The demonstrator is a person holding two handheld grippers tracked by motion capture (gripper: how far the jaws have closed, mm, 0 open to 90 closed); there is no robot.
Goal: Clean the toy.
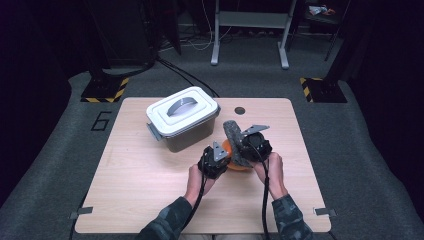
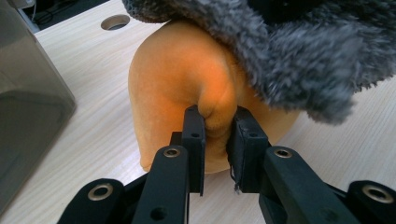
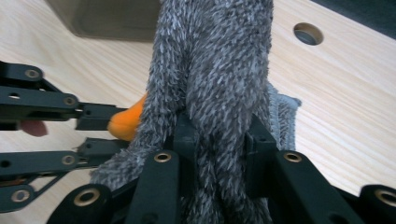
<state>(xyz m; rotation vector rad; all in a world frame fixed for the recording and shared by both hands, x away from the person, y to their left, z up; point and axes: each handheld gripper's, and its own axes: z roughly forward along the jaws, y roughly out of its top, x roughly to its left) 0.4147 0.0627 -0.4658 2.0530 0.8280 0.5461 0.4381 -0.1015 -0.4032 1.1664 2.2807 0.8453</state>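
Note:
An orange soft cloth lies bunched on the wooden table near its middle. My left gripper is shut on a fold of that orange cloth. A grey fluffy cloth hangs over the orange one and reaches up and back. My right gripper is shut on the grey fluffy cloth, which bulges between its jaws. In the right gripper view the left gripper comes in from the left with the orange cloth in its tips.
A grey plastic box with a white lid and handle stands just left and behind the cloths; its wall is close to my left gripper. A round cable hole lies in the table behind. Floor and a desk frame are beyond.

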